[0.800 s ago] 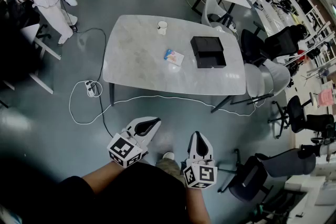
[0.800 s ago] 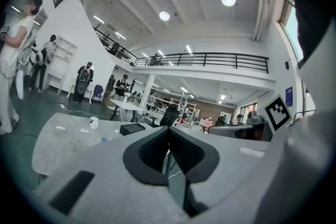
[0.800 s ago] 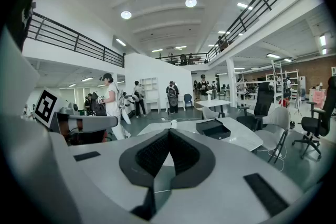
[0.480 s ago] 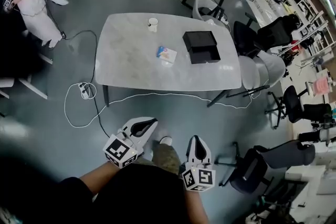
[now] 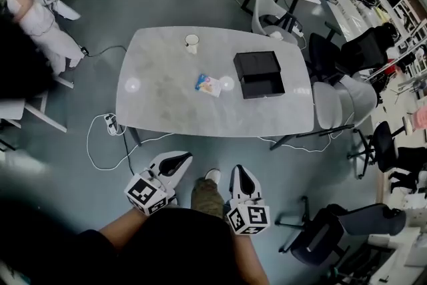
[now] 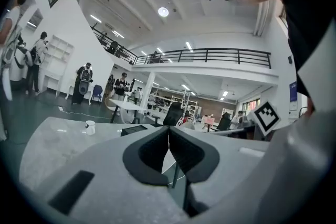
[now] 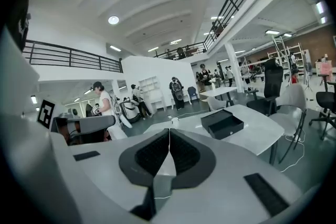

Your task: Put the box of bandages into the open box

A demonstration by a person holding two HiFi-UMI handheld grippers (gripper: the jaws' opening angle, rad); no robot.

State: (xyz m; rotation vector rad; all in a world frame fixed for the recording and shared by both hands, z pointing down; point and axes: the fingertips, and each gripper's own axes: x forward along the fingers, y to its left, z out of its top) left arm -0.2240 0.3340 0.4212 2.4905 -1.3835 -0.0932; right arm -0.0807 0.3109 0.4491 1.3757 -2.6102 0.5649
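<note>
A small colourful box of bandages (image 5: 207, 85) lies flat near the middle of the grey marble-topped table (image 5: 160, 107). To its right stands the open black box (image 5: 259, 74), its tray toward me and its lid behind; the right gripper view shows the black box (image 7: 223, 123) too. My left gripper (image 5: 179, 160) and right gripper (image 5: 240, 173) hang over the floor in front of the table's near edge, well short of both boxes. Both have their jaws shut with nothing between them.
A white cup (image 5: 192, 43) stands at the table's far side. Grey and black chairs (image 5: 337, 100) crowd the table's right end. A white cable and power strip (image 5: 112, 123) lie on the floor at the left. A person (image 5: 30, 13) stands at far left.
The table has drawn closer in the head view as I step toward it. Both grippers stay shut and low in front of me.
</note>
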